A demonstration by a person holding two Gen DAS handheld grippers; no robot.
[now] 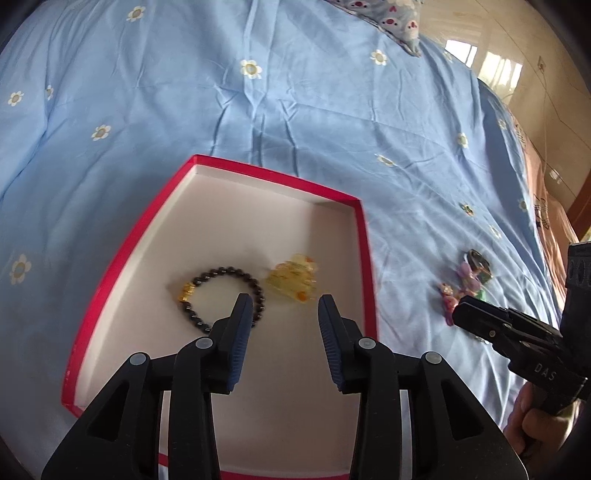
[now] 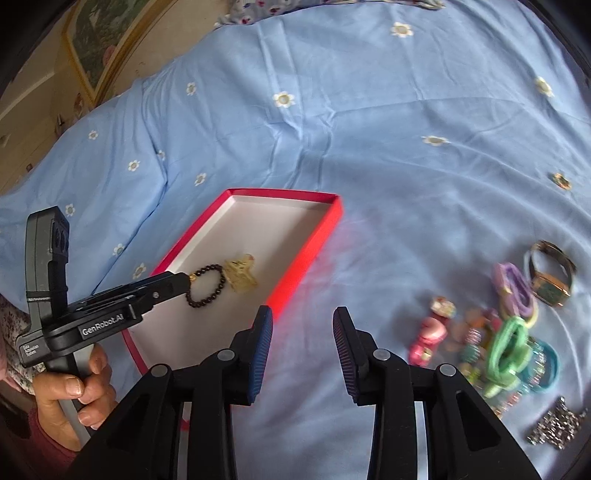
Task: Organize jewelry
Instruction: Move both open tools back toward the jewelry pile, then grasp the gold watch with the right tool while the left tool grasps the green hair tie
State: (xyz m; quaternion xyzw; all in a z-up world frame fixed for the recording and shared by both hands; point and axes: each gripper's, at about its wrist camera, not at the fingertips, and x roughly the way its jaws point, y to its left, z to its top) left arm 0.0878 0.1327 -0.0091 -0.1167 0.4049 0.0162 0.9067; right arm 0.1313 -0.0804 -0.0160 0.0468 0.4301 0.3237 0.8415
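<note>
A red box with a white inside lies on the blue bedspread. In it rest a dark bead bracelet with a gold charm and a yellow hair clip. My left gripper hangs open over the box, nothing between its fingers. My right gripper is open above bare sheet just right of the box, also holding nothing. The bracelet and clip show in the right wrist view too. A heap of loose jewelry lies to the right: hair ties, a pink clip, a watch, a silver chain.
The left gripper and the hand holding it appear at the left of the right wrist view. The bedspread is flower-printed and wrinkled. A patterned pillow lies at the far end. The bed's right edge drops to a tiled floor.
</note>
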